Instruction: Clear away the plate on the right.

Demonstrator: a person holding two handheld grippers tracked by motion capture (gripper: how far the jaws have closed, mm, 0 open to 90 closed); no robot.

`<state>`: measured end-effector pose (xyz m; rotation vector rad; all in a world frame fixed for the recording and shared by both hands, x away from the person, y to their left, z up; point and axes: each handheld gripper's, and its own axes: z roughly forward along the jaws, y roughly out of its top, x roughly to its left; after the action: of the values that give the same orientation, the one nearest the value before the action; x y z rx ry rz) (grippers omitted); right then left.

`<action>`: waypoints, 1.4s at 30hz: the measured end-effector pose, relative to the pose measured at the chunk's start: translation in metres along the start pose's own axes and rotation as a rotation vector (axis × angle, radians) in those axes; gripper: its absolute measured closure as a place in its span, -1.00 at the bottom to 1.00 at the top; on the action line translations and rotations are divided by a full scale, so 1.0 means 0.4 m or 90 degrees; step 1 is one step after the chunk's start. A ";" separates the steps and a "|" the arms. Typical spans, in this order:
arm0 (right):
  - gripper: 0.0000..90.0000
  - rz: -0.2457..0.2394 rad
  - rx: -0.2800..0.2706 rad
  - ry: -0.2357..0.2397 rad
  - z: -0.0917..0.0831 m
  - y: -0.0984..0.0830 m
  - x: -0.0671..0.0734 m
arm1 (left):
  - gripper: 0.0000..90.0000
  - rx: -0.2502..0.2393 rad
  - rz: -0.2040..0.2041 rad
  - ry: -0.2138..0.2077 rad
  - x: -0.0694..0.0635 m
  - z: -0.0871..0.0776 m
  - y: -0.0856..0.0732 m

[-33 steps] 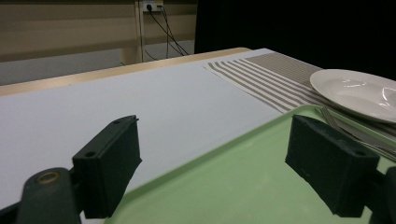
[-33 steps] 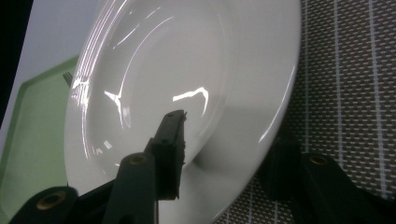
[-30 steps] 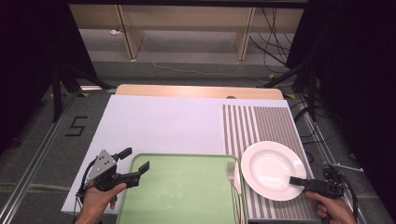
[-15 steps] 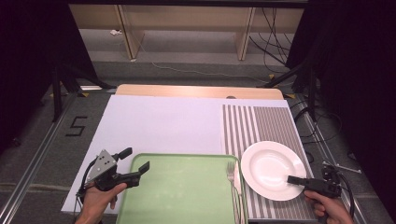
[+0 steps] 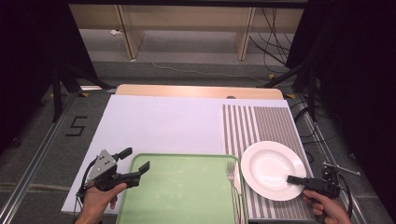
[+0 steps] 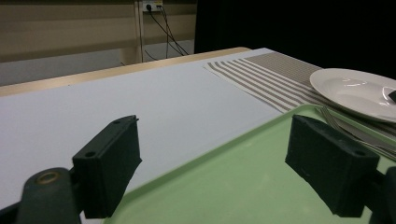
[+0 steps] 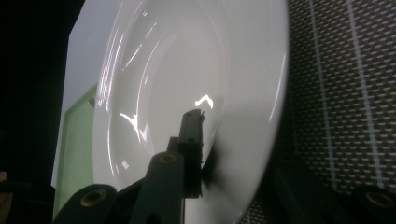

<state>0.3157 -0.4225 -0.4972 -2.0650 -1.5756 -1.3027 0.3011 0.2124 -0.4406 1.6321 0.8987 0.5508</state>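
Right gripper view, entry one: your right claw (image 7: 194, 154) was clamped on the near rim of the white plate (image 7: 196, 84), upper jaw lying on the plate's inner face, lower jaw under the rim against the striped placemat (image 7: 345, 93). Against the frames a second back, this claw had crept slightly further in over the rim; the plate itself had not shifted. Judged meaning: grip just secured, lift not yet begun.

High view, entry two: right claw (image 5: 299, 180) at the plate's (image 5: 268, 168) lower right edge, plate resting flat on the placemat (image 5: 261, 123), just right of the green tray (image 5: 182, 191). A fork (image 5: 231, 173) lay at the tray's right edge, near the plate.

Entry three: your left claw (image 5: 135, 163) stood wide, holding nothing, poised at the tray's upper left corner, unmoved from a second ago. Left gripper view: jaws well apart, the tray's rim (image 6: 224, 140) running between them, white bench (image 6: 140, 102) beyond.

Likely next: carry the plate leftward onto the tray, clearing the fork.
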 end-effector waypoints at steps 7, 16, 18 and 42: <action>0.71 0.019 0.012 0.009 -0.003 0.004 -0.002 | -0.63 0.000 0.000 0.001 0.000 0.000 0.000; 0.81 0.008 -0.022 -0.001 -0.003 0.008 0.008 | -0.63 0.000 0.000 0.001 0.000 0.000 0.000; 0.83 0.012 -0.024 0.011 -0.005 0.013 0.015 | -0.63 0.000 0.000 0.000 0.000 0.000 0.000; 0.84 -0.029 -0.046 -0.024 -0.018 0.022 0.049 | -0.63 -0.003 -0.002 0.001 0.002 0.002 -0.001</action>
<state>0.3200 -0.4176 -0.4756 -2.1190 -1.6236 -1.3631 0.3020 0.2125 -0.4412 1.6263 0.9008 0.5508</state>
